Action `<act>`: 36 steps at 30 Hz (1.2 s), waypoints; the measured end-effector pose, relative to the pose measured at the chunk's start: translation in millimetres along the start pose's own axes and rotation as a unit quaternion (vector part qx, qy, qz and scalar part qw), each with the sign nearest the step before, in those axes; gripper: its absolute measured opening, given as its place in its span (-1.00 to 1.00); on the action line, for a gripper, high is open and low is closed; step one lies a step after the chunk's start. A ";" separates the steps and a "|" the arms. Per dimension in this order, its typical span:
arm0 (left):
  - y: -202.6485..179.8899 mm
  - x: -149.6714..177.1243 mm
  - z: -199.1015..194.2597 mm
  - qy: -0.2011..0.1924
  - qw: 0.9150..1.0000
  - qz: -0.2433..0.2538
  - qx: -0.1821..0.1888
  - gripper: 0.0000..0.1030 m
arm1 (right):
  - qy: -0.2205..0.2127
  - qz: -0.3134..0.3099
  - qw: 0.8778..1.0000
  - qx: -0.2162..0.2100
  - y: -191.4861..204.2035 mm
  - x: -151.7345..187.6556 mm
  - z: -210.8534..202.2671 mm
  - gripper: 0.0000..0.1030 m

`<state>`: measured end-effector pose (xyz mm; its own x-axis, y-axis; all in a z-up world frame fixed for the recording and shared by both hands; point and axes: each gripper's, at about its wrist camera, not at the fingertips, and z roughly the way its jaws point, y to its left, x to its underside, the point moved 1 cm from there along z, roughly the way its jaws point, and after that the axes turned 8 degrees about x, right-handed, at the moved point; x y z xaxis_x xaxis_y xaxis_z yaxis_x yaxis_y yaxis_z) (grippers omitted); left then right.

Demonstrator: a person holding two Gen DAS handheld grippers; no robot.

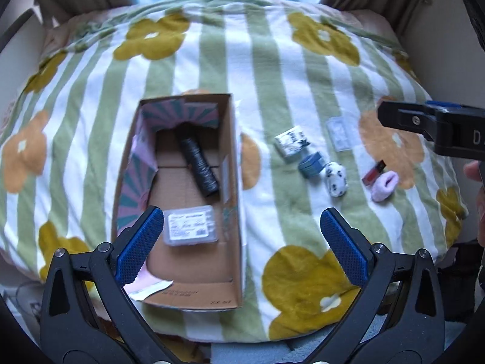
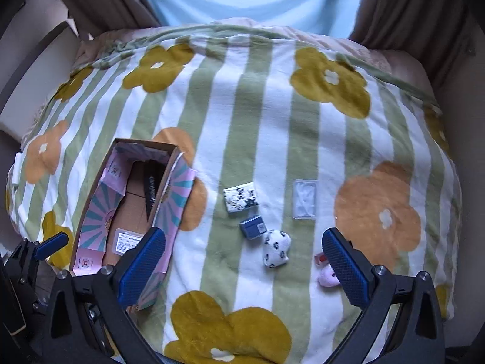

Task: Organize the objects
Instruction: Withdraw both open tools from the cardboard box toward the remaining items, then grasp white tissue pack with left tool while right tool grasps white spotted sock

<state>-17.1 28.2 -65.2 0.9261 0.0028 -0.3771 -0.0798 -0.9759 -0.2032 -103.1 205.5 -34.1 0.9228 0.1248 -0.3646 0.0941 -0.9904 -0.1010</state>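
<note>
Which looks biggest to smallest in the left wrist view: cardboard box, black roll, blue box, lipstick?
1. cardboard box
2. black roll
3. blue box
4. lipstick
Blue box and lipstick look close in size, so that order is unsure.

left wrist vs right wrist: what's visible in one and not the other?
Left wrist only: the whole black roll lying in the cardboard box, the full labelled plastic case, and the red tube unobstructed.

Right wrist only: the box's outer striped flap.

Both: the patterned white box, blue box, spotted sock, clear case, pink sock, floral blanket. Left gripper and right gripper are open and empty.
</note>
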 end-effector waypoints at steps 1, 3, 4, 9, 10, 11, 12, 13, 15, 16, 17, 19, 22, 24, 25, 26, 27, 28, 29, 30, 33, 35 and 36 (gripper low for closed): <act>-5.9 -2.8 1.1 -0.001 1.000 0.006 0.004 0.99 | -0.003 0.009 1.000 0.007 -9.3 4.2 -2.5 0.99; -16.6 -7.8 4.0 -0.002 1.000 0.013 0.015 0.99 | -0.009 0.022 0.999 0.023 -25.5 14.0 -7.0 0.99; -21.4 -10.2 5.7 -0.001 1.000 0.017 0.020 0.99 | -0.011 0.026 0.999 0.026 -30.3 18.7 -8.2 0.99; -40.0 -18.6 13.0 0.002 0.999 0.031 0.037 0.99 | -0.013 0.059 0.998 0.026 -53.6 42.9 -10.5 0.99; -43.5 -20.7 13.6 0.002 0.999 0.033 0.038 0.99 | -0.013 0.063 0.998 0.026 -56.6 45.7 -10.4 0.99; -46.5 -22.1 14.5 0.002 0.999 0.035 0.039 0.99 | -0.012 0.066 0.997 0.024 -59.3 47.9 -10.4 0.99; -49.0 -23.5 15.3 0.002 0.999 0.035 0.040 0.99 | -0.013 0.068 0.997 0.022 -61.7 49.3 -10.6 0.99; -51.4 -24.9 16.0 0.001 0.998 0.036 0.042 0.99 | -0.014 0.070 0.997 0.022 -64.1 50.5 -10.9 0.99; -56.7 -27.2 17.7 -0.001 0.998 0.037 0.046 0.99 | -0.019 0.071 0.997 0.019 -67.7 51.2 -11.8 0.99; -59.1 -27.7 18.5 -0.002 0.998 0.039 0.045 0.99 | -0.023 0.071 0.997 0.016 -69.0 51.9 -12.9 0.99; -60.7 -28.2 19.4 -0.002 0.998 0.041 0.046 0.99 | -0.028 0.069 0.997 0.016 -70.0 52.4 -14.0 0.99; -64.2 -28.8 21.6 -0.002 0.998 0.041 0.047 0.99 | -0.034 0.064 0.997 0.015 -71.2 53.0 -14.3 0.99; -66.2 -31.9 25.3 0.001 0.998 0.033 0.051 0.99 | -0.036 0.055 0.998 0.011 -72.2 54.0 -11.6 0.99; -66.7 -35.8 29.1 0.003 0.998 0.029 0.050 0.99 | -0.037 0.050 0.998 0.006 -72.8 54.9 -8.3 0.99; -66.8 -38.5 31.8 0.006 0.998 0.026 0.050 0.99 | -0.036 0.048 0.998 0.004 -72.8 55.0 -5.9 0.99; -66.9 -41.4 34.5 0.008 0.998 0.025 0.049 0.99 | -0.036 0.045 0.998 0.003 -73.1 55.2 -2.8 0.99; -66.7 -45.2 37.9 0.011 0.999 0.022 0.047 0.99 | -0.034 0.042 0.999 0.002 -73.7 54.9 0.9 0.99; -66.2 -49.7 41.5 0.014 0.999 0.019 0.046 0.99 | -0.031 0.039 0.999 -0.001 -74.3 54.5 5.8 0.99; -65.7 -53.8 44.7 0.016 0.999 0.016 0.046 0.99 | -0.028 0.038 0.999 -0.003 -75.0 54.2 10.4 0.99; -65.6 -58.8 48.8 0.018 0.999 0.012 0.047 0.99 | -0.026 0.036 0.999 -0.006 -75.6 53.9 14.6 0.99; -68.3 -72.1 63.6 0.026 0.999 0.006 0.045 0.99 | -0.018 0.029 0.999 -0.016 -75.5 53.1 29.3 0.99; -70.9 -80.1 77.9 0.036 0.998 0.001 0.043 0.99 | -0.013 0.021 0.999 -0.022 -73.7 53.0 40.8 0.99; -72.1 -83.6 85.4 0.041 0.998 -0.002 0.043 0.99 | -0.011 0.017 0.999 -0.025 -73.1 52.8 46.6 0.99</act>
<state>-120.3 117.0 -96.2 0.9531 -0.0142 -0.3024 -0.1039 -0.9536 -0.2827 -78.7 287.3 -89.1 0.9174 0.0914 -0.3874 0.0813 -0.9958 -0.0424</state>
